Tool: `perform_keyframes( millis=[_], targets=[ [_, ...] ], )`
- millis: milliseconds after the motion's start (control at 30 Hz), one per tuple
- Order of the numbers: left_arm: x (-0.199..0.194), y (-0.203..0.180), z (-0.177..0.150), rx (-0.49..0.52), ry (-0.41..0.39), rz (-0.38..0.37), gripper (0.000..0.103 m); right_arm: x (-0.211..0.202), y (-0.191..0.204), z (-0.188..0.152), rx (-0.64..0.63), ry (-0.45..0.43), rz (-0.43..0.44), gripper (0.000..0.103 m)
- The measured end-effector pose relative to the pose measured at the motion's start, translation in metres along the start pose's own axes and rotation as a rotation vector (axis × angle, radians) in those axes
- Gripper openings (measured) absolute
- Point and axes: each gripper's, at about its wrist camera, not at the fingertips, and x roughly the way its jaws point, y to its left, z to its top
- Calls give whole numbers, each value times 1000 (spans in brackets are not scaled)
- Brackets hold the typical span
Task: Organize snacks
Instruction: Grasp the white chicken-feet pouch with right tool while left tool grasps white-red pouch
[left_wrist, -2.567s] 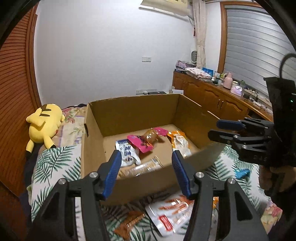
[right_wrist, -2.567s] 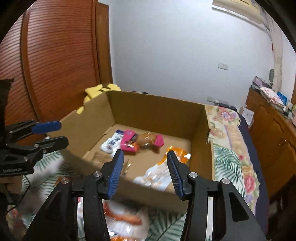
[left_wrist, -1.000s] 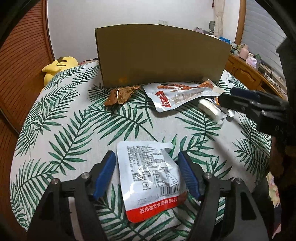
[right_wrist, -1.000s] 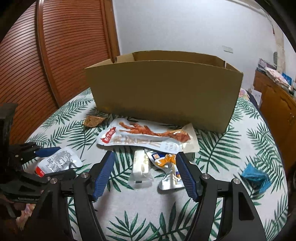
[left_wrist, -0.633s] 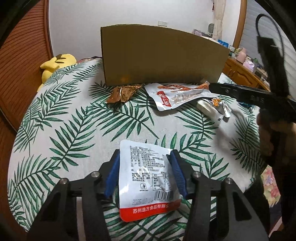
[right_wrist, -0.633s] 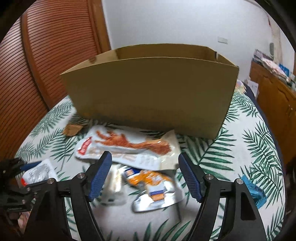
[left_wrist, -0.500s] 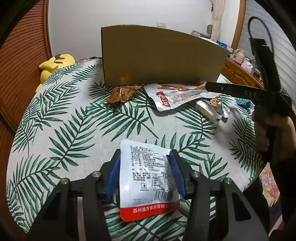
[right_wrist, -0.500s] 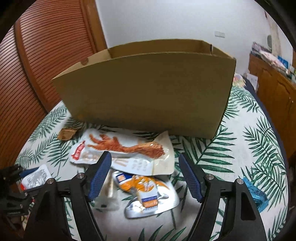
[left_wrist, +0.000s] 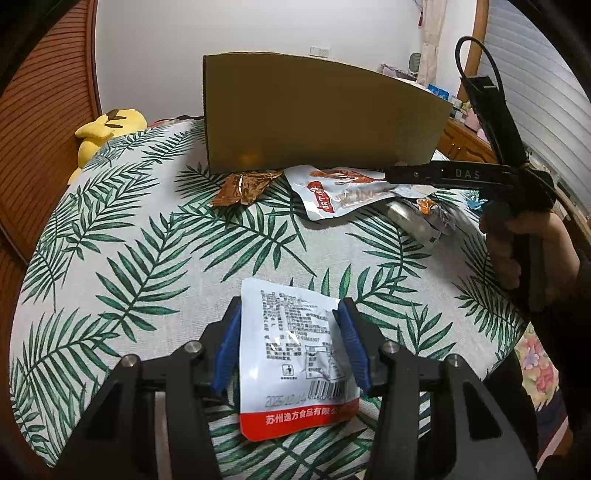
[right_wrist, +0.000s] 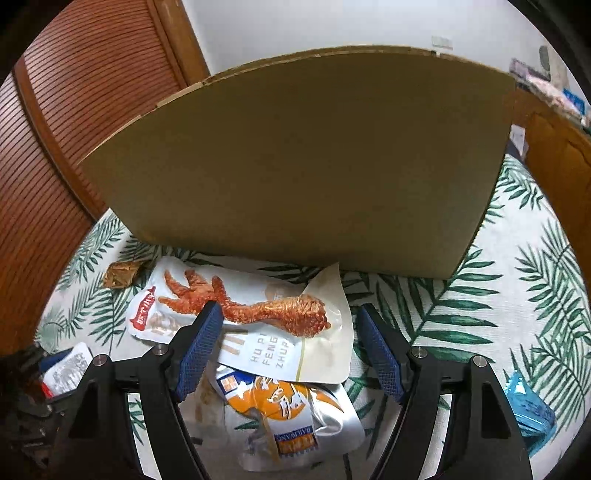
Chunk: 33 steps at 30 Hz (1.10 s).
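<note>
Nearest to us, our left tool is clamped on a white snack packet with a red bottom band, its blue pads pressing on both side edges while the packet lies flat on the palm-leaf cloth that covers the worktop. To the right, our right tool has its jaws wide apart, poised over a white chicken-foot packet; the left pad overlaps the packet's printed face, the right pad stands clear of its edge, and we cannot tell whether either one touches it. An orange-and-silver pouch lies partly under that packet's near edge. A blue wrapper sits well apart at the right. Farther back on the left, a brown wrapper rests just beside the cardboard box, whose near wall stands upright behind all the loose snacks. Beyond the cloth, a yellow plush toy lies at the far left.
</note>
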Motion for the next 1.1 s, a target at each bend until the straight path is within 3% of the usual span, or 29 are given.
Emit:
perform_keyframes(
  millis=[233,300,400,467,700,833,867,900,1000,1100],
  targets=[
    [0,2,0,-17,-8,-14,48,2,4,-1,-50,22,12,79],
    [-1,2,0,-18,-7,-16,49,3,11,-3,-99,35,-23,76],
    [0,0,1,1,4,-11,52,4,18,-5,-137,37,-48,64],
    [0,1,2,-1,8,-14,53,3,19,-5,-149,32,-73,49],
    [-1,-3,1,33,28,-1,57,-4,8,-6,-131,35,-44,33],
    [-4,-3,-2,41,23,2,51,-12,12,-11,-153,33,-37,25],
    [-5,-3,-3,40,22,-3,50,-15,11,-13,-153,31,-36,21],
    [-6,-2,-3,37,21,-11,47,-18,10,-14,-152,26,-36,10],
    [-10,2,-4,21,10,-31,44,-25,9,-14,-132,5,-33,0],
    [-13,3,-5,14,-6,-38,42,-29,12,-17,-137,3,-28,0]
  ],
)
